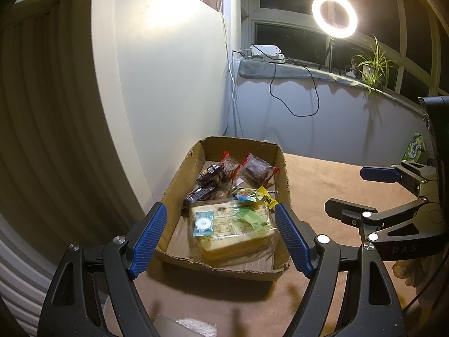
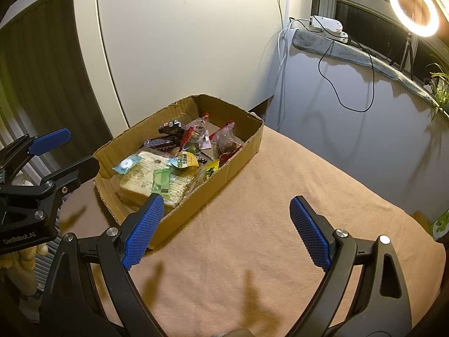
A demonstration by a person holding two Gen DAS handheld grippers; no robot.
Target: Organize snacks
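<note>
An open cardboard box (image 1: 179, 179) (image 2: 241, 154) sits on a tan cloth and holds several wrapped snacks. A large yellow cake pack (image 1: 233, 233) (image 2: 151, 179) lies at its near end, with a small blue candy (image 1: 203, 223) and a green sachet (image 1: 249, 216) on top. Red-wrapped snacks (image 1: 256, 168) (image 2: 226, 141) and dark bars (image 1: 202, 192) lie further in. My left gripper (image 1: 221, 236) is open and empty, held just over the box's near end. My right gripper (image 2: 224, 230) is open and empty over the cloth beside the box; it also shows in the left wrist view (image 1: 362, 191).
A green snack pack (image 1: 415, 147) (image 2: 440, 221) lies at the cloth's far right edge. A white panel (image 1: 168, 78) stands behind the box. A ring light (image 1: 334, 15), cables and a plant (image 1: 373, 64) sit on the window sill.
</note>
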